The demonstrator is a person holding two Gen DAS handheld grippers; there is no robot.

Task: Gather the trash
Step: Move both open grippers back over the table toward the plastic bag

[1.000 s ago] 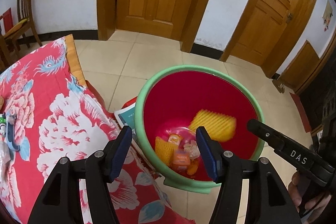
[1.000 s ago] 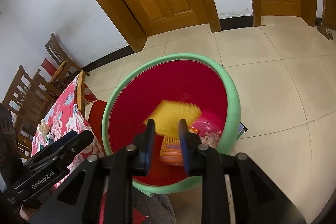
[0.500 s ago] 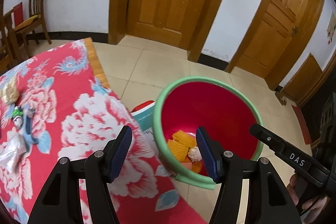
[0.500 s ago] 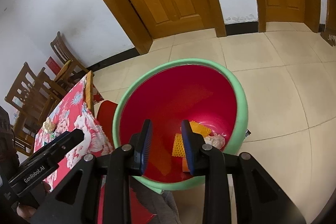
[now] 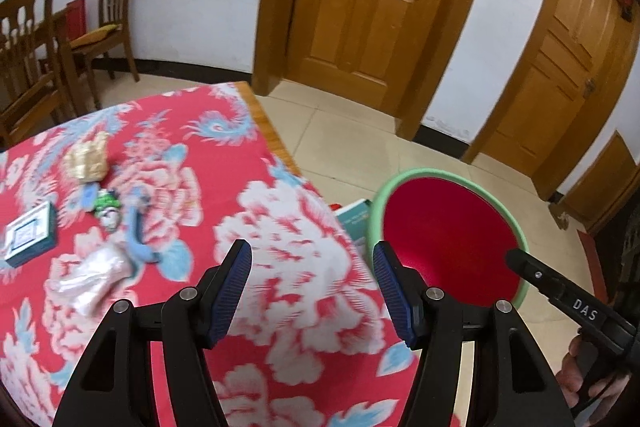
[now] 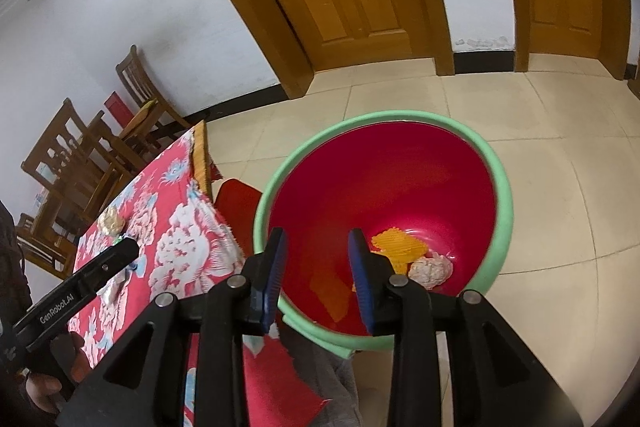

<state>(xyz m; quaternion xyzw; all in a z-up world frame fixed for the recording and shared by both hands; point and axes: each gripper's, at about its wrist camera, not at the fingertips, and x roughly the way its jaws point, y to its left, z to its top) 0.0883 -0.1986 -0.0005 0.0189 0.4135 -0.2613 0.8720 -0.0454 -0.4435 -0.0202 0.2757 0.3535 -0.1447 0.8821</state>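
Left wrist view: left gripper (image 5: 312, 285) released, jaws wide, nothing between, above flowered tablecloth (image 5: 280, 227). Trash left on table: gold wrapper (image 5: 87, 159), clear plastic bag (image 5: 94, 277), green-white scrap (image 5: 107, 207), small box (image 5: 30, 237). Risk: thin bag slips from pads or cloth gets pinched with it. Bin (image 5: 448, 243) beside table edge; its bottom hidden here.

Right wrist view: right gripper (image 6: 318, 277) released, empty, over bin (image 6: 502, 203). Orange wrappers (image 6: 398, 247) and pale wad (image 6: 432, 267) inside. Risk: bumping rim. Bin's near side cut off by gripper.
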